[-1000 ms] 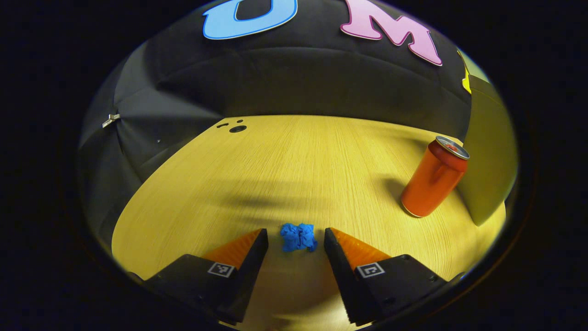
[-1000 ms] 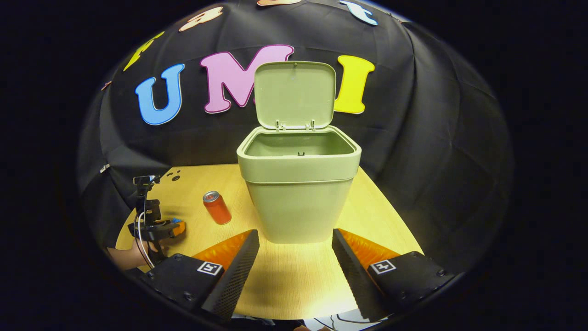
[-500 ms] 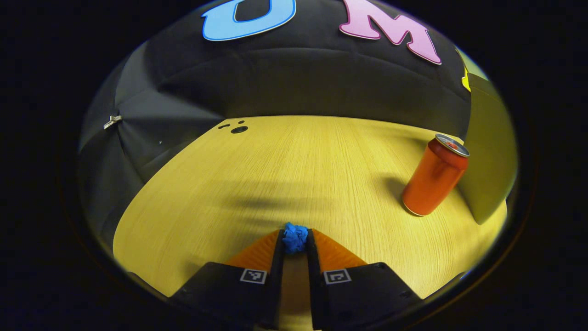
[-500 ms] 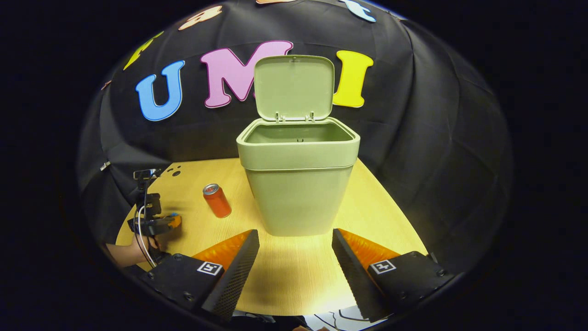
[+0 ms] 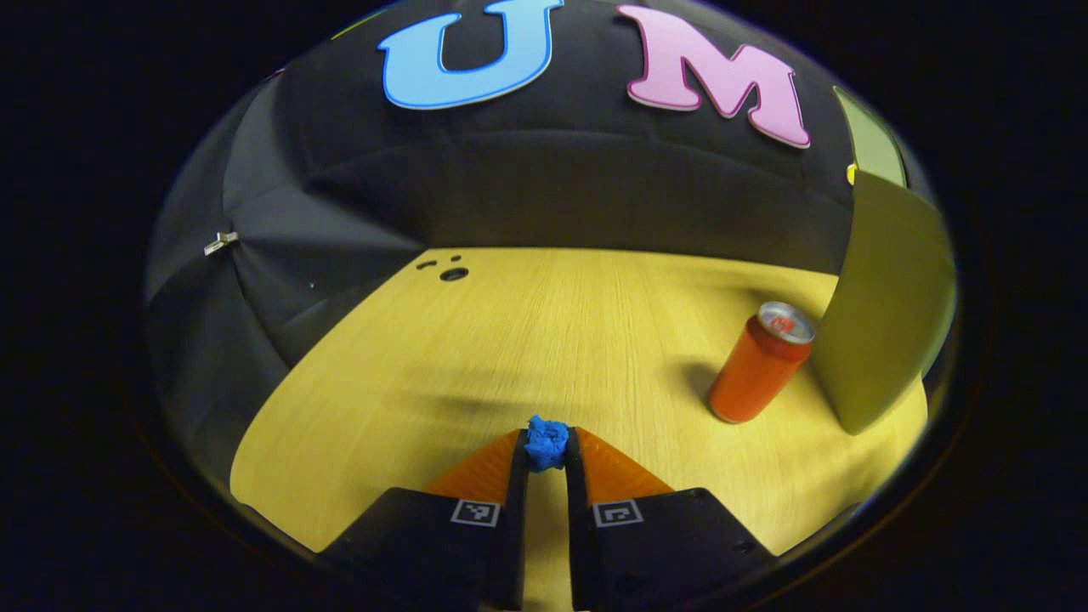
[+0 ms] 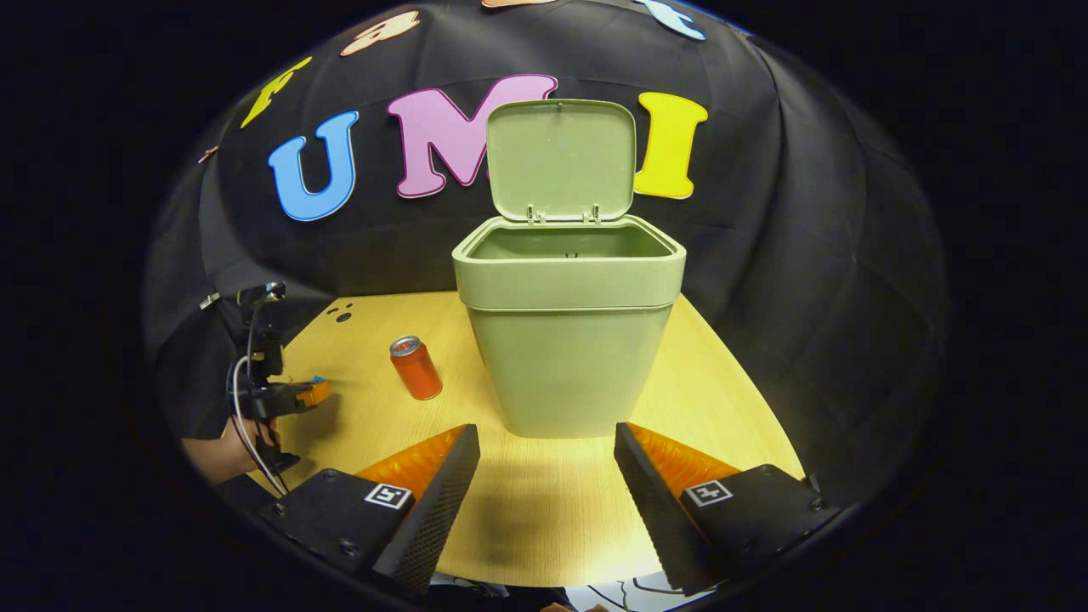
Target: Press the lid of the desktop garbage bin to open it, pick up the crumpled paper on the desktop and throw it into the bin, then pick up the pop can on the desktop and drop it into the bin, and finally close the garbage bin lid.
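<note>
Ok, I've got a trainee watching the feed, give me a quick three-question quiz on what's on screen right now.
1. True or false: the bin lid stands open.
2. What is the left gripper shut on: A) the pop can, B) the crumpled paper, C) nothing?
3. Fill in: the right gripper is ____, holding nothing, facing the garbage bin.

Key: 1 true; 2 B; 3 open.
</note>
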Demonstrator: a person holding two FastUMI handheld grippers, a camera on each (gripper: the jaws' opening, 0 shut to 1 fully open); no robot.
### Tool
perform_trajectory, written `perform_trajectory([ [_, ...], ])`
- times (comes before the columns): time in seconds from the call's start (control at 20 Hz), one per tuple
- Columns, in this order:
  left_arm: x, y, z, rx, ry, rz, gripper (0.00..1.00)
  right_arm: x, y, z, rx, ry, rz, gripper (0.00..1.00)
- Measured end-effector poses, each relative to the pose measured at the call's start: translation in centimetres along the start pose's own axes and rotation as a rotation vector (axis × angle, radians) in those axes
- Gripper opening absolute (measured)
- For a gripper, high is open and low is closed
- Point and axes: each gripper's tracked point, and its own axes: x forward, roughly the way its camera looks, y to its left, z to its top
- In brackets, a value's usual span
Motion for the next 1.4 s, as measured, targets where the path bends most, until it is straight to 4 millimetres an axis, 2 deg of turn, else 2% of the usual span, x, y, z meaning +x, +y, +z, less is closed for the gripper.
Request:
perform_trajectory([
  [0.15, -2.6, -0.5, 4.2, -0.01, -0.065, -0.021, 0.25, 0.9, -0.5, 0.8, -0.021, -0.041, 0.004, 1.0],
  [0.3, -5.4, -1.8, 8.9, 0.001, -0.139, -0.057, 0.25, 1.4, -0.8, 1.2, -0.008, -0.064, 0.01, 1.0],
  [0.4, -7.3, -3.6, 12.2, 0.013, -0.192, -0.105, 0.25, 1.8, -1.2, 1.5, 0.004, -0.08, 0.005, 0.96],
  [0.45, -8.2, -4.7, 13.8, 0.021, -0.218, -0.136, 0.25, 2.0, -1.5, 1.6, 0.01, -0.084, 0.001, 1.0],
  [0.55, -9.9, -7.4, 16.5, 0.047, -0.264, -0.2, 0.25, 2.2, -1.7, 2.0, 0.03, -0.093, -0.004, 1.0],
  [0.6, -10.8, -8.9, 17.6, 0.059, -0.287, -0.238, 0.25, 2.3, -1.8, 2.2, 0.036, -0.101, -0.006, 0.95],
  [0.65, -11.6, -10.7, 18.3, 0.069, -0.296, -0.28, 0.25, 2.3, -1.9, 2.4, 0.038, -0.11, -0.009, 0.98],
  [0.95, -15.3, -22.0, 20.4, 0.155, -0.337, -0.527, 0.25, 2.4, -1.9, 2.7, 0.04, -0.122, -0.006, 0.98],
  [1.05, -15.8, -24.9, 20.5, 0.186, -0.324, -0.586, 0.25, 2.5, -1.6, 2.5, 0.042, -0.119, 0.001, 0.98],
  [1.25, -16.6, -29.9, 20.3, 0.249, -0.332, -0.705, 0.25, 2.2, -1.7, 2.2, 0.036, -0.119, -0.002, 0.98],
  [1.4, -15.9, -32.4, 19.1, 0.25, -0.286, -0.749, 0.25, 2.3, -2.0, 1.7, 0.049, -0.107, -0.004, 0.98],
])
